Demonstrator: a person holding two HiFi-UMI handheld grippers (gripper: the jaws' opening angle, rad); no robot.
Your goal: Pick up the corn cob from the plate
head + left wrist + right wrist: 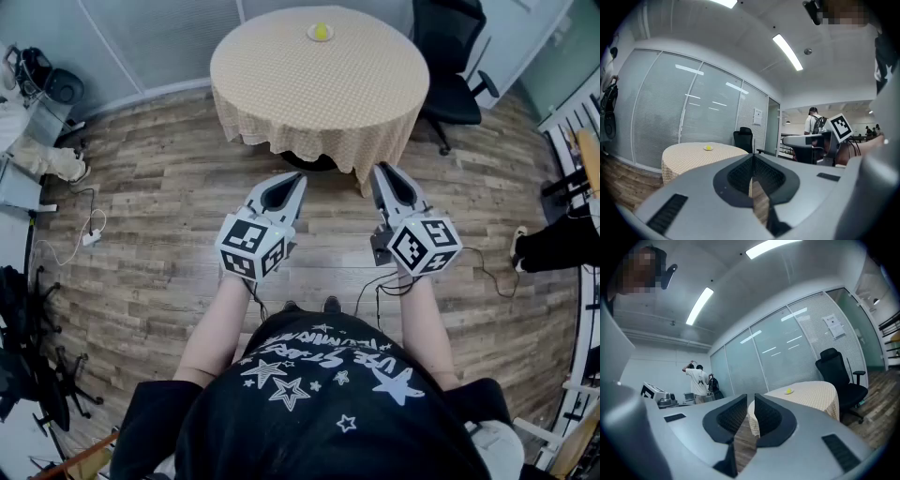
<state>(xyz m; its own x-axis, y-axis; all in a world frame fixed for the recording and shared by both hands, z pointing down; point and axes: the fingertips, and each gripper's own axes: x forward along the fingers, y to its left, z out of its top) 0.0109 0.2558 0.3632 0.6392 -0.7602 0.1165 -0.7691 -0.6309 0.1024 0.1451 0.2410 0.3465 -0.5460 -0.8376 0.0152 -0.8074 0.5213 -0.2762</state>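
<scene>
left gripper (pixel 753 161) closed, corn cob (pixel 708 147) on table (pixel 684 161)

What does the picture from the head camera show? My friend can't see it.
From above, a person holds two empty grippers, the left gripper and the right gripper, out over a wooden floor. Ahead stands a round table with a checked cloth. A yellow corn cob lies on a small plate near its far edge.
</scene>
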